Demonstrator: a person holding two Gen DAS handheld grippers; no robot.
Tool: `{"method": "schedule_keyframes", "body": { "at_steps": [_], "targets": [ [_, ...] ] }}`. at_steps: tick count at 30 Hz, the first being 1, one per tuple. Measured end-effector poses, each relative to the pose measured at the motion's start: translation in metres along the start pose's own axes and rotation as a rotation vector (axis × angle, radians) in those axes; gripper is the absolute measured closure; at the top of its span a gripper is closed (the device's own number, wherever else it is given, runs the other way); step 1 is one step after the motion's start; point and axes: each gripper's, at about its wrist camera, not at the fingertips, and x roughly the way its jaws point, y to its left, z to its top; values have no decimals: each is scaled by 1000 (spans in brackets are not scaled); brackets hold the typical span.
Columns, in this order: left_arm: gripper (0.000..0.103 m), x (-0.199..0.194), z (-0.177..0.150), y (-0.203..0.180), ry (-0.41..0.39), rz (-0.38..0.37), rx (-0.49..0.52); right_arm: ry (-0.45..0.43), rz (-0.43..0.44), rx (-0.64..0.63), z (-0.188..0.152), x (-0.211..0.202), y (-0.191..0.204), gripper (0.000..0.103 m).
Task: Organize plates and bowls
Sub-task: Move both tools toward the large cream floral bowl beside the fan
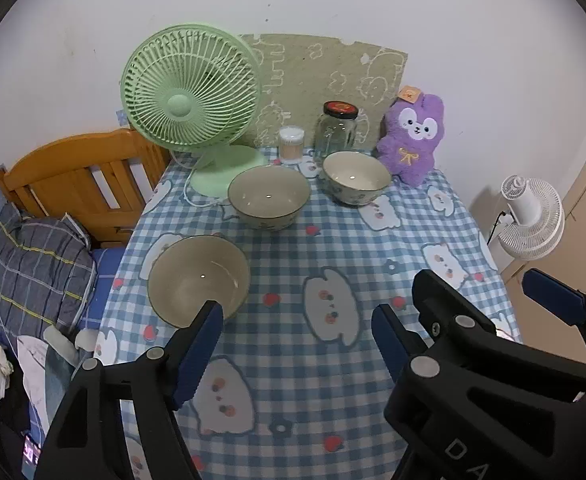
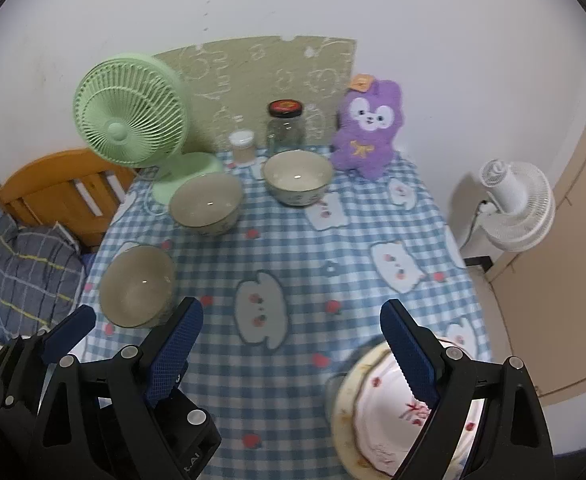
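— Both your tongs, left gripper (image 1: 297, 340) and right gripper (image 2: 291, 344), are spread, pinching nothing?
— Yes. Your three bowls (image 1: 199, 280) sit toward the table's (image 1: 333, 248) left edge; the plates (image 2: 377, 412) at its near right corner are blurred, half hidden.

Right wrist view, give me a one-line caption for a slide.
Open right gripper above checkered table, plates under its right finger, three bowls ahead.

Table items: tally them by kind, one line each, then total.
Bowls: 3
Plates: 1 visible, possibly a stack
Green fan: 1
Glass jar: 1
Small plastic container: 1
Purple plush toy: 1
Total: 8
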Motion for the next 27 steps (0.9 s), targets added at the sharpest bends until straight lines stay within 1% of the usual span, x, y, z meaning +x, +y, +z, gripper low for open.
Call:
{"method": "schedule_keyframes", "body": {
  "at_steps": [5, 12, 16, 18, 21, 22, 27],
  "targets": [
    [28, 7, 6, 23, 6, -8, 10, -2, 3, -7, 3, 9, 25, 11],
    [31, 24, 11, 52, 30, 7, 40, 20, 6, 8, 6, 28, 54, 11],
    [34, 36, 11, 68, 40, 20, 57, 44, 8, 12, 6, 40, 70, 19],
    [41, 41, 12, 74, 44, 22, 58, 58, 19, 15, 6, 47, 76, 22],
    [43, 52, 11, 83, 69, 22, 60, 76, 23, 17, 5, 59, 85, 25],
    [47, 56, 11, 86, 76, 26, 59, 80, 24, 18, 5, 62, 87, 28],
    [47, 72, 9, 98, 97, 28, 57, 102, 35, 20, 5, 82, 101, 31]
  ]
}}
